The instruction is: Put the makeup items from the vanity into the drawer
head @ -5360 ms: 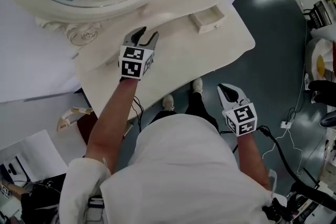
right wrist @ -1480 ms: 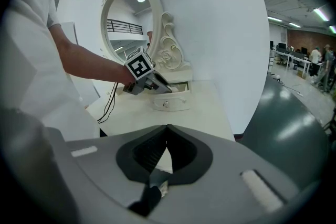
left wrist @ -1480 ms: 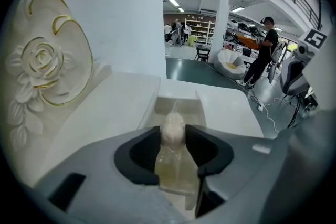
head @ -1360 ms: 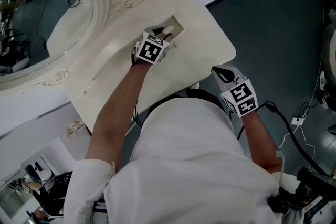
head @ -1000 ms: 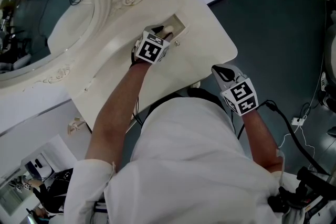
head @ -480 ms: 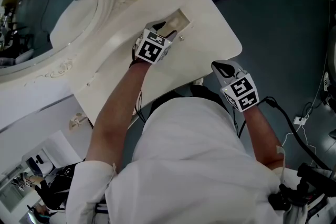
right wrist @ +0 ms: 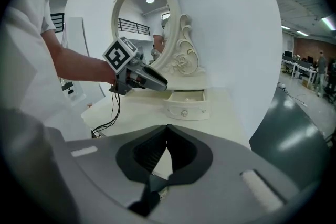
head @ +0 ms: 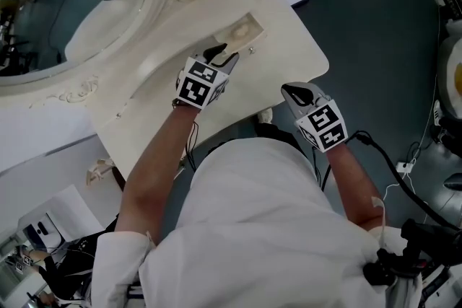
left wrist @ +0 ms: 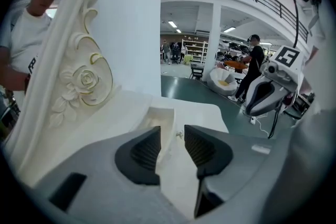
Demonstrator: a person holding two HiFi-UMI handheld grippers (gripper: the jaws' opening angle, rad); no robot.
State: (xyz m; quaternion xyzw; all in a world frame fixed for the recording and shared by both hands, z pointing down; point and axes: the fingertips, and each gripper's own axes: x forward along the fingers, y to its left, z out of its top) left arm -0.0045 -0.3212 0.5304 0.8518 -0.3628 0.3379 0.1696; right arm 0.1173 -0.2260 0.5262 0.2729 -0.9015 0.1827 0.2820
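Head view, drawer: a small cream open drawer (head: 242, 31) stands on the cream desk (head: 289, 54). Inside lies something pale and round, too faint to name.
Left gripper view, my left gripper (left wrist: 171, 147): its jaws are moderately apart and have just been closing, with nothing between them. The drawer is just ahead.
Right gripper view, my right gripper (right wrist: 167, 140): its jaws are together and empty. The drawer front carries a round knob (right wrist: 184, 113).

White, apparently short-sleeved shirt (head: 253, 227); grey left gripper (head: 223, 54), right gripper (head: 289, 89)
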